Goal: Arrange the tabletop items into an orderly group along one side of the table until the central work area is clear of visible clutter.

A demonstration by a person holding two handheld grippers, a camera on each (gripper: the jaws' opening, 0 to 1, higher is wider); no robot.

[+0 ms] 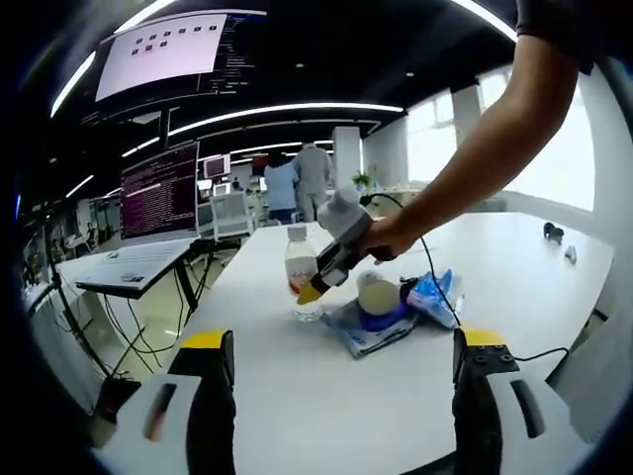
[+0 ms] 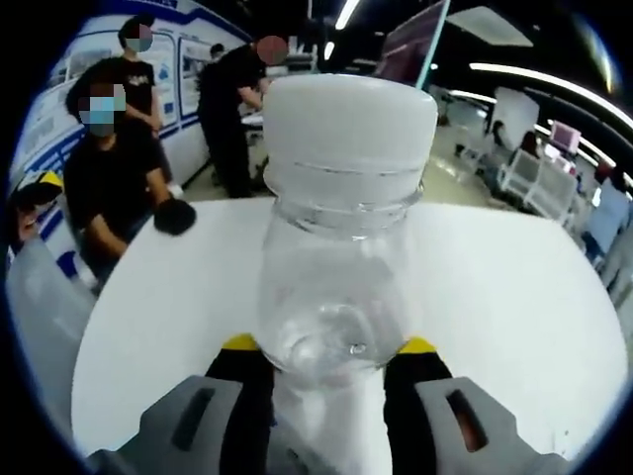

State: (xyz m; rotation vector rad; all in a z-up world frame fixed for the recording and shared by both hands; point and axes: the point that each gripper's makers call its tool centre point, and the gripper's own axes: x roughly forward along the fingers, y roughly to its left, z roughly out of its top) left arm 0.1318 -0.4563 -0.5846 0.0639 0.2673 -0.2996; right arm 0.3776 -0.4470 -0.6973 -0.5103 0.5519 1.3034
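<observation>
Clear plastic bottle [image 2: 336,267] with a white cap stands upright between the jaws of the right gripper [image 2: 331,356] in the right gripper view, its lower body pressed by the yellow-tipped jaws at 5 and 7 o'clock. The jaws are closed on it. Behind it runs the white table [image 2: 514,287], bare around the bottle; a dark object [image 2: 175,216] lies at the table's far edge toward 10 o'clock, near seated and standing people.

In the left gripper view the same bottle [image 1: 302,282] stands near the middle of the table [image 1: 326,396], at about 12 o'clock from the left gripper [image 1: 341,391]. The right gripper [image 1: 321,282] reaches in from 2 o'clock on a person's arm [image 1: 475,158] and holds the bottle at its lower half. Just beside the bottle, toward 3 o'clock, sit a round tub [image 1: 378,297] on a flat packet [image 1: 361,332] and a blue-and-white bag [image 1: 430,295], touching one another. A black cable [image 1: 435,272] crosses over them.

The left gripper's jaws are spread wide with nothing between them, low over the near table, well apart from the bottle. Two small dark items [image 1: 554,233] lie far off at 2 o'clock.
</observation>
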